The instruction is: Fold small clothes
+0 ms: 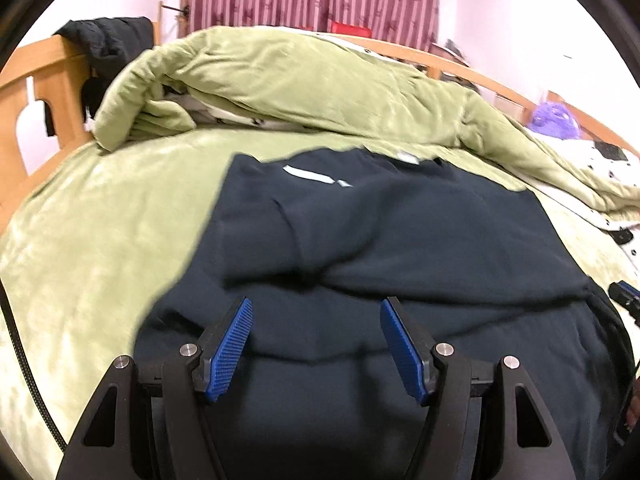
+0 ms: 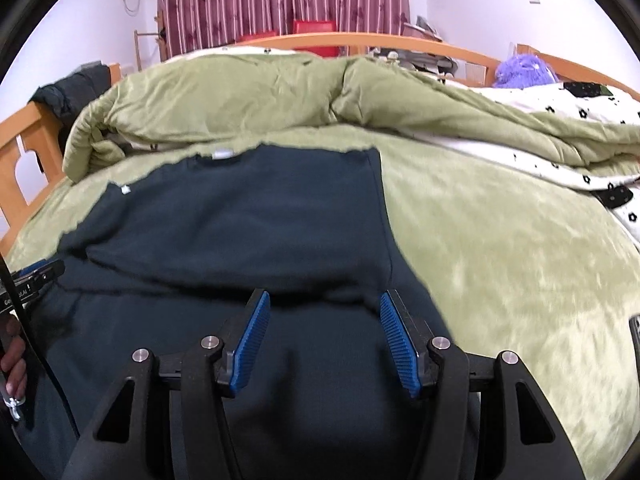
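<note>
A dark navy garment (image 1: 400,232) lies spread on the green bed cover, with a folded layer across its middle and a white stripe mark near its far edge. It also shows in the right wrist view (image 2: 240,232). My left gripper (image 1: 316,308) is open and empty, just above the near part of the garment. My right gripper (image 2: 324,300) is open and empty, over the garment's near right part. The right gripper's tip shows at the right edge of the left wrist view (image 1: 624,296). The left gripper shows at the left edge of the right wrist view (image 2: 36,276).
A bunched green duvet (image 1: 300,80) lies behind the garment. The green bed cover (image 2: 500,260) stretches to both sides. A wooden bed frame (image 1: 44,80) with a black garment (image 1: 108,44) draped over it stands at left. A purple bag (image 2: 524,70) sits far right.
</note>
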A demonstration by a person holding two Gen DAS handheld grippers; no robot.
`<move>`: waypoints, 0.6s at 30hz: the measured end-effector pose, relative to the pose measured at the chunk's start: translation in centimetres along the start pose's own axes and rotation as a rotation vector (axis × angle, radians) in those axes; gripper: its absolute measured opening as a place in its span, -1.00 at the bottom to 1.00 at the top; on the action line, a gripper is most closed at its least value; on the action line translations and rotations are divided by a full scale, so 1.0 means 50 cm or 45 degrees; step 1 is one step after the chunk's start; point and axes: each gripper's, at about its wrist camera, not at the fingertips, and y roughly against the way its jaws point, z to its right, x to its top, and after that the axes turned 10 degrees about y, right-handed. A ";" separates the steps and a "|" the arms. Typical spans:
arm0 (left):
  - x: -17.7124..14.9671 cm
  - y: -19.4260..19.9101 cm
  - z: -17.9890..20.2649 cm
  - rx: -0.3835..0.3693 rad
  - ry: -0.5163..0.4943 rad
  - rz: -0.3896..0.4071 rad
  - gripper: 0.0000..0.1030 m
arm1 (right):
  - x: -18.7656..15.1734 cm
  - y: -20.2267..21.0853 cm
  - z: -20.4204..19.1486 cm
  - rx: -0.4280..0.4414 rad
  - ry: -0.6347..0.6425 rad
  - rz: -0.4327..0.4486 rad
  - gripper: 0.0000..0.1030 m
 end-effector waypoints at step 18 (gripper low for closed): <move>0.073 -0.131 -0.057 0.212 0.110 -0.016 -0.86 | 0.016 -0.174 0.035 -0.056 -0.013 -0.152 0.12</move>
